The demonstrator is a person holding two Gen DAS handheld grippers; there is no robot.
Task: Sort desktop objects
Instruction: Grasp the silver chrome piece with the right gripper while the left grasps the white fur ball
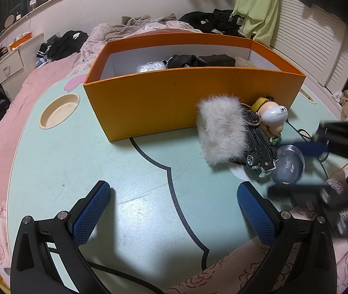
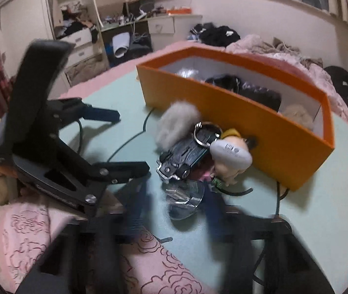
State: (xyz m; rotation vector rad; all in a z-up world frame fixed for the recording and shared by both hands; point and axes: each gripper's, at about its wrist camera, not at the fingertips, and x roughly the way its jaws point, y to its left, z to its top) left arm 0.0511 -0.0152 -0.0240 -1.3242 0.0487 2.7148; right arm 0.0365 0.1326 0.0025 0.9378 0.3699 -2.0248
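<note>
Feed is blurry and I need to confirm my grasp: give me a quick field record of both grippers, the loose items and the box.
left gripper: jaws open, empty, over the table
right gripper: blurred; jaws closed around the clear dome
loose items: fluffy white pouch, toy car, doll figure, clustered beside the box's front wall
orange box: open top, dark items already inside

An orange cardboard box [image 1: 174, 103] with a white inside stands on a pale green tabletop [image 1: 76, 171] marked with dark curved lines. At its 5 o'clock lie a grey-white fur pouch [image 1: 220, 132], a black toy car [image 1: 259, 149] and a clear plastic dome [image 1: 289, 164]. Blue mesh-patterned pads [image 1: 92, 213] line the black left gripper [image 1: 174, 210].
</note>
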